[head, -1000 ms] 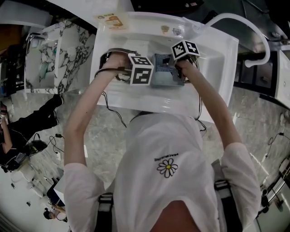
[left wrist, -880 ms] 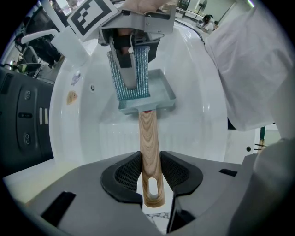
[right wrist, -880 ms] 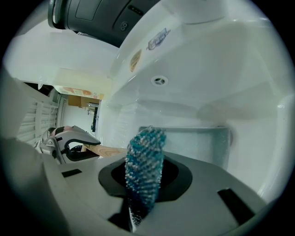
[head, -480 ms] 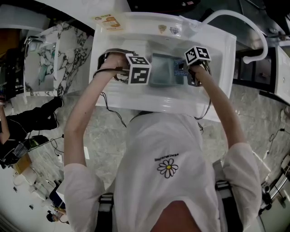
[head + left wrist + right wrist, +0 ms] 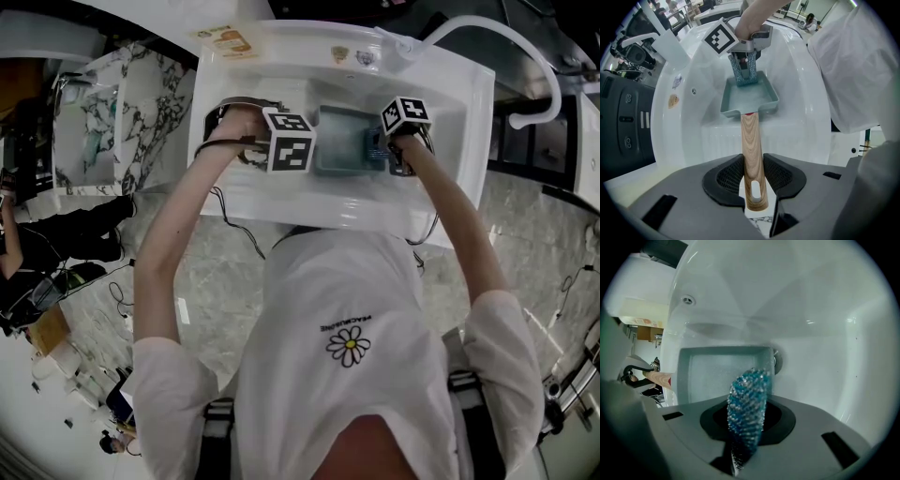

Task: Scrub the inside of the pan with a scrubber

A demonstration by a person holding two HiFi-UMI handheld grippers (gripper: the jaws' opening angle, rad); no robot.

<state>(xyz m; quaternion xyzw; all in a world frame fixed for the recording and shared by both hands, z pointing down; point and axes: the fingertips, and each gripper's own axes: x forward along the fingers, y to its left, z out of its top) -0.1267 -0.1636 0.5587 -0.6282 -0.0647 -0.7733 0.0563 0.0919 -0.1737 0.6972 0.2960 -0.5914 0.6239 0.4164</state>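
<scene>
A square grey-green pan (image 5: pixel 750 96) (image 5: pixel 342 141) (image 5: pixel 722 373) lies in the white sink (image 5: pixel 441 112). Its wooden handle (image 5: pixel 752 154) runs back between the pads of my left gripper (image 5: pixel 752 180) (image 5: pixel 272 141), which is shut on it. My right gripper (image 5: pixel 745 427) (image 5: pixel 398 141) is shut on a blue sparkly scrubber (image 5: pixel 747 408) (image 5: pixel 744 70). The scrubber hangs over the pan's far edge, its tip at the pan's inside near the rim away from the handle.
The sink's drain (image 5: pixel 777 361) shows just past the pan's corner. A white curved faucet (image 5: pixel 506 56) arches over the sink's right end. Two small stickers (image 5: pixel 674 91) sit on the sink's wall. A marble counter (image 5: pixel 122 112) lies left of the sink.
My right gripper with the scrubber has moved right across the pan, from near the handle side to the far edge. The left gripper has kept still on the handle.
</scene>
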